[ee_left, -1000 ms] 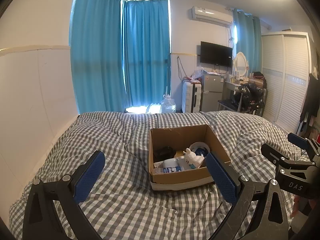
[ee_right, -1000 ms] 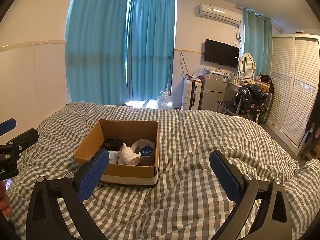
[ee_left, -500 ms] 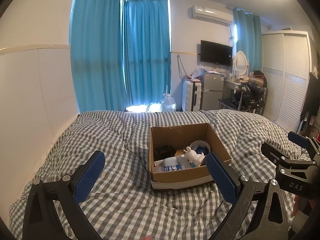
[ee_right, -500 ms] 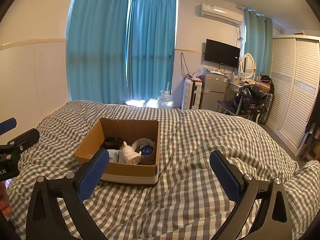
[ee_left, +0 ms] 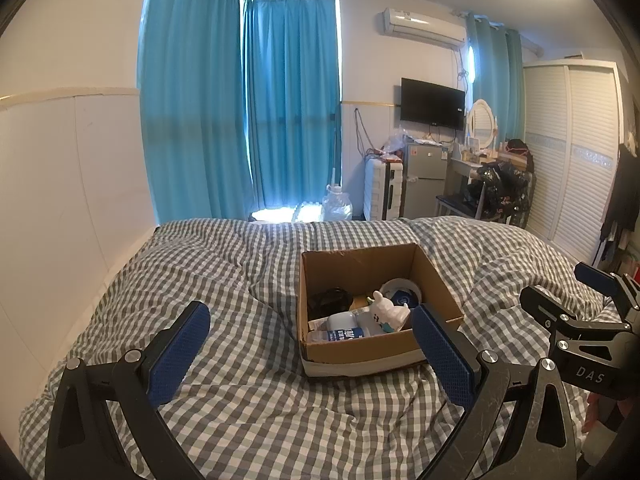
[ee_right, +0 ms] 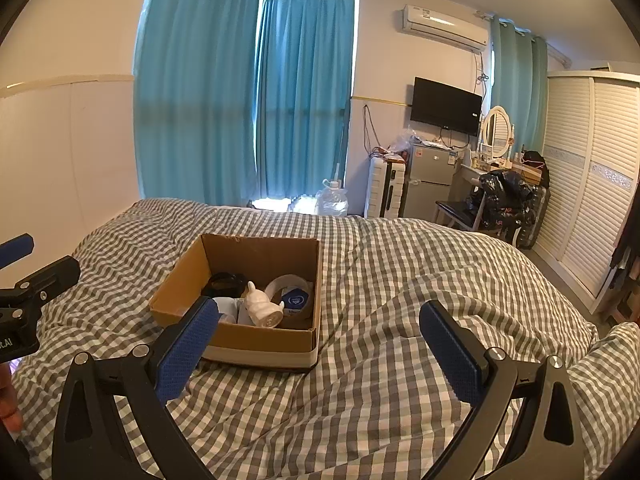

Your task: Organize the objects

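both grippers agape above checked duvet (ee_left: 240, 360), cardboard box (ee_left: 360, 350) ahead

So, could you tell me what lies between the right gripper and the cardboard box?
Only checked bedding: in the right wrist view, the open right gripper hangs short of the cardboard box, with nothing else between them.

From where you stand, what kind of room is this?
Most likely a small bedroom or studio flat: a bed with a checked duvet, a louvred wardrobe, and a wall-mounted TV above a mini fridge.
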`<state>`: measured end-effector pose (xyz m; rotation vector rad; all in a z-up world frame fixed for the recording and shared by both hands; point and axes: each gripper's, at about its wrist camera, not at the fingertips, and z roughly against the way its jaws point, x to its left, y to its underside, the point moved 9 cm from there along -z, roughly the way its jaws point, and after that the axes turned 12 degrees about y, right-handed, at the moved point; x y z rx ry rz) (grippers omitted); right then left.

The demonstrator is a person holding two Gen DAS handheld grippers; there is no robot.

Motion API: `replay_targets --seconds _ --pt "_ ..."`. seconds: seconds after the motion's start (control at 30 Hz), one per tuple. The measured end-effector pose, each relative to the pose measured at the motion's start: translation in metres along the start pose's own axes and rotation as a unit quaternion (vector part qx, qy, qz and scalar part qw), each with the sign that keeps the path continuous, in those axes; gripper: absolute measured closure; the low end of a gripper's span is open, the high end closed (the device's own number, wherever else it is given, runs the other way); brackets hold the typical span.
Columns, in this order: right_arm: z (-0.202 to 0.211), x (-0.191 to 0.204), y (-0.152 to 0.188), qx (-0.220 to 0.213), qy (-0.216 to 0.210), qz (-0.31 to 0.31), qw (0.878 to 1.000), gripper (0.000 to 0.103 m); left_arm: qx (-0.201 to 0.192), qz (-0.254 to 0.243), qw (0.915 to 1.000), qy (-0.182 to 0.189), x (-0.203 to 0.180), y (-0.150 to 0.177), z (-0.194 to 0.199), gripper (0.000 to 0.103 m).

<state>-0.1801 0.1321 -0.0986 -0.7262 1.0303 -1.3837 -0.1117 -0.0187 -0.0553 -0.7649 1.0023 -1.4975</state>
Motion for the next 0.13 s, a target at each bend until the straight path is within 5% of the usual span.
replay_targets --seconds 0.13 --pt "0.0004 -0.0001 -0.0001 0.0 0.0 0.001 1.0 0.002 -0.002 -0.004 1.0 -0.001 0.0003 -0.0007 -0.0005 0.0"
